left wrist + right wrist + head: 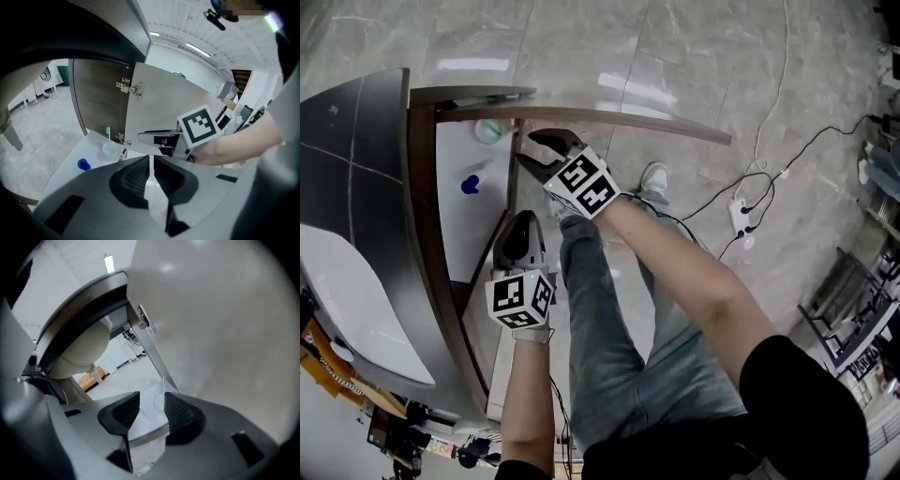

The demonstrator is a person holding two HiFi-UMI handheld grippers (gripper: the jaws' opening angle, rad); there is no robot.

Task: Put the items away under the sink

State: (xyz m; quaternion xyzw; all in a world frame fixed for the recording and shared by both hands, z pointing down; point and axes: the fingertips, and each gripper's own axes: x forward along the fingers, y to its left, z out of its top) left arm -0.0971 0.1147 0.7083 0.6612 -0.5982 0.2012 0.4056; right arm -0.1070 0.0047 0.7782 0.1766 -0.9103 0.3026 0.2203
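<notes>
Under-sink cabinet (424,202), door (609,118) standing open; on its white floor a pale cup (488,131) is holding a toothbrush (108,134) beside the hinge side, a small blue item (471,185) lying apart from it; my right gripper (525,147) is hovering at the opening, jaws apart and empty; my left gripper (522,217) is hanging nearer me, jaws closed to a thin slit on nothing; bare floor is surrounding both items.
</notes>
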